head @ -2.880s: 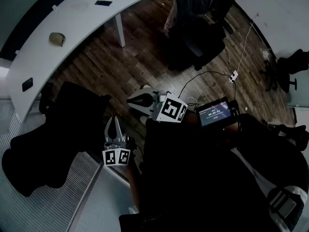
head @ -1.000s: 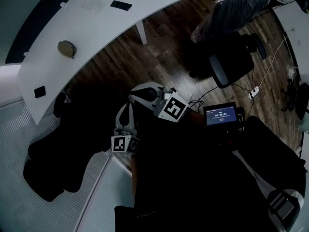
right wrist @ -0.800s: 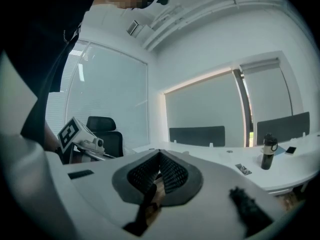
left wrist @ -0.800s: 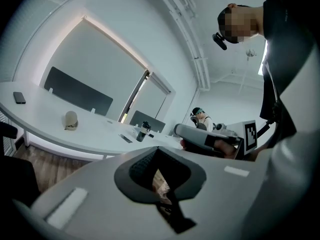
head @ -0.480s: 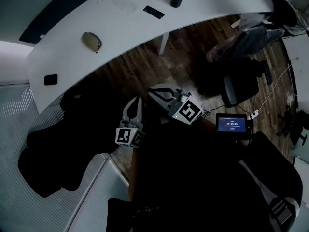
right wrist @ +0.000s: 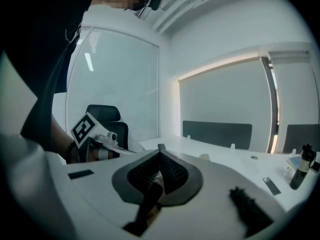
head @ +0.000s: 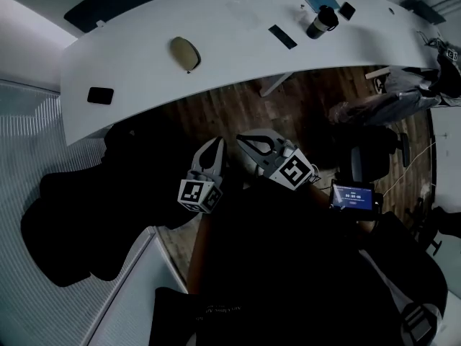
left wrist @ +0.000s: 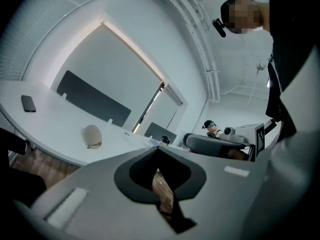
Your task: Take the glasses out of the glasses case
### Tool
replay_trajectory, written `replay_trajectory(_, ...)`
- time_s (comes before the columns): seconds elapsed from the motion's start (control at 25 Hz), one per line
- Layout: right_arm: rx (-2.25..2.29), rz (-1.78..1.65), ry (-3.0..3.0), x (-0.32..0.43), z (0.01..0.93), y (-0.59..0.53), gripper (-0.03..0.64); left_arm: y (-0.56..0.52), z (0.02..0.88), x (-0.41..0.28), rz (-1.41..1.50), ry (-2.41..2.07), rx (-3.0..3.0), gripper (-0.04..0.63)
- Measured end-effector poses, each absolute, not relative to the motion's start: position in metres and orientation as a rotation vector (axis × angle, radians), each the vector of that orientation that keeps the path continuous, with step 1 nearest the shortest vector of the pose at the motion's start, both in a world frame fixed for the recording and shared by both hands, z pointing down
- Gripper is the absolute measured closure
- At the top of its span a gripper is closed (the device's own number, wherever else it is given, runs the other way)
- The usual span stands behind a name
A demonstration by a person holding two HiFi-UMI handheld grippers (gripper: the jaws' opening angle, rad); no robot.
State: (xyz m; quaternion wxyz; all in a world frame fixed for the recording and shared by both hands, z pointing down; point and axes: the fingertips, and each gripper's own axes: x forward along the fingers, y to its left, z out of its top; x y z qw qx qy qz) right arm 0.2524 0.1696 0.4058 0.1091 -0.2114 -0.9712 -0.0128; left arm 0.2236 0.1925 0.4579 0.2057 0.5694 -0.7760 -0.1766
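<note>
The beige oval glasses case (head: 185, 52) lies shut on the curved white table (head: 144, 71), also seen as the glasses case (left wrist: 92, 136) in the left gripper view and, small, as the glasses case (right wrist: 203, 157) in the right gripper view. No glasses show. My left gripper (head: 218, 141) hangs over the wooden floor short of the table edge, its jaws shut and empty. Beside it, my right gripper (head: 241, 138) is likewise shut on nothing. Both point toward the table, well apart from the case. The jaws meet in each gripper's own view: left gripper (left wrist: 156, 149), right gripper (right wrist: 161, 147).
On the table lie a black phone (head: 100, 95), a dark flat device (head: 282, 37) and a lidded cup (head: 321, 21). A black office chair (head: 137, 186) stands left of the grippers. A small timer screen (head: 352, 197) sits at my right wrist. Another person sits at the far right (head: 389, 107).
Both grippers have travelled toward the white table, which now sits larger and nearer in the head view. The case has shifted toward the middle of the view. Jaws stay shut.
</note>
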Motion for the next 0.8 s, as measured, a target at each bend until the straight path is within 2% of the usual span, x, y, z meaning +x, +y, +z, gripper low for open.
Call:
replay_trajectory(0.48, -0.603, -0.079, -2.842, 0.194, 0.41, 0.197, 0.615, 0.239, 0.478, 0.167, -0.463, -2.139, 1.562, 0.594)
replay_trajectory(0.8, -0.699, -0.06, -2.847, 0.149, 0.415, 0.182, 0.615, 0.228, 0.479, 0.135, -0.477, -2.19, 1.486, 0.593)
